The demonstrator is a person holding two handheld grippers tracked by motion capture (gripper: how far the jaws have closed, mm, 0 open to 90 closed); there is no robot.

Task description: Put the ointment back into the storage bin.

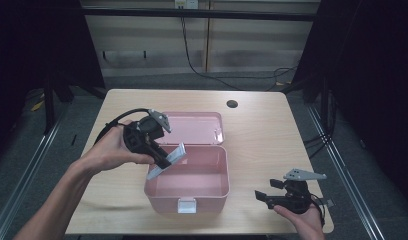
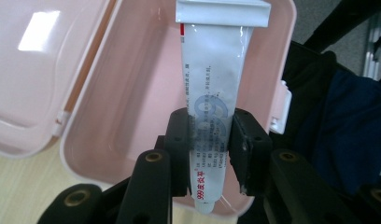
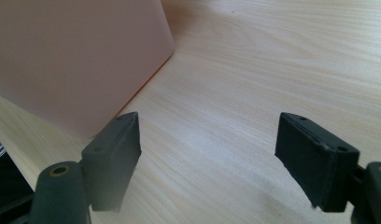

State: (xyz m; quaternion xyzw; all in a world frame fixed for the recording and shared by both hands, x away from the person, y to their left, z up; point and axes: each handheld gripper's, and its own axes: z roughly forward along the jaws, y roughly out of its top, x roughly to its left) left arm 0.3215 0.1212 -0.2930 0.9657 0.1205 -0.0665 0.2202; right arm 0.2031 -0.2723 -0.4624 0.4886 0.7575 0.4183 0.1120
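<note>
A pink plastic box [image 1: 212, 186] stands open in the middle of the table, its lid [image 1: 194, 127] laid back flat. My left gripper [image 1: 164, 159] is shut on a white ointment tube [image 1: 168, 161] and holds it tilted over the box's left rim. In the left gripper view the tube [image 2: 212, 88] runs up between the jaws with its flat crimped end farthest away, above the box's bare inside [image 2: 132, 107]. My right gripper [image 1: 264, 196] rests open near the table's front right, beside the box wall [image 3: 72, 60], with nothing between its jaws.
The wooden table [image 1: 262, 130] has a small round cable hole [image 1: 232, 104] at the back. A white latch [image 1: 187, 205] sits on the box's front wall. Dark floor, rails and cables surround the table.
</note>
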